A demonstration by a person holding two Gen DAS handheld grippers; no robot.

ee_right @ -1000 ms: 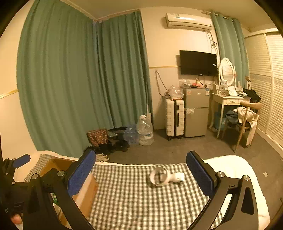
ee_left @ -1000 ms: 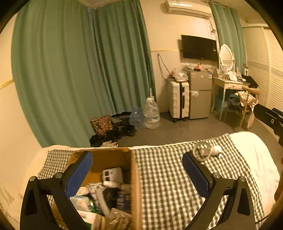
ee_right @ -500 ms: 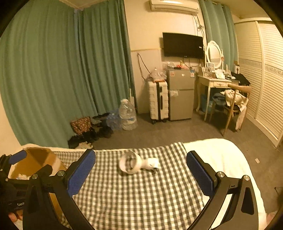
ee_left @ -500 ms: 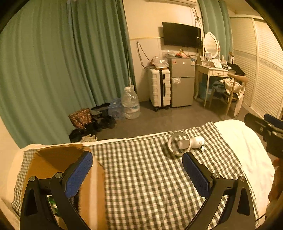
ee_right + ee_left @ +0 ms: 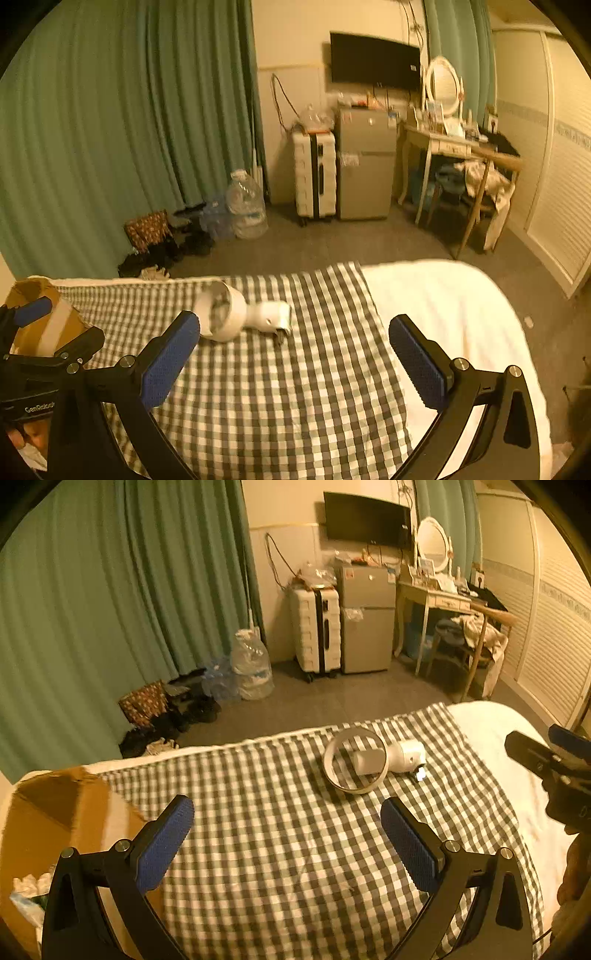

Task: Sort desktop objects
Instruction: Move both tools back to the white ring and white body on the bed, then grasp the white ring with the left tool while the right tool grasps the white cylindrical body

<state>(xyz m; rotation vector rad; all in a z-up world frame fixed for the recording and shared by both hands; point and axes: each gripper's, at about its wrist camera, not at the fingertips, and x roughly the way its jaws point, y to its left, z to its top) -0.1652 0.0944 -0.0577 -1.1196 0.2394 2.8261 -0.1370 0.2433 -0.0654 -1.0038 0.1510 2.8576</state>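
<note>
Your left gripper (image 5: 287, 843): black frame with triangular cutouts, silver screws at the finger joints, textured blue pads (image 5: 162, 845). Your right gripper (image 5: 294, 362) is built the same, blue pads (image 5: 415, 363). White "GenRobot" lettering shows on the left unit's black body.

Premises: a lived-in bedroom. Evidence: bed (image 5: 443, 295), green curtains (image 5: 110, 590), wall television (image 5: 365, 520), suitcase (image 5: 316, 627), small fridge (image 5: 364, 627), dressing table with mirror (image 5: 432, 542).

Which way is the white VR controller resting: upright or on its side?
On its side: the white VR controller lies flat on the checked cloth, ring and handle both down.
</note>
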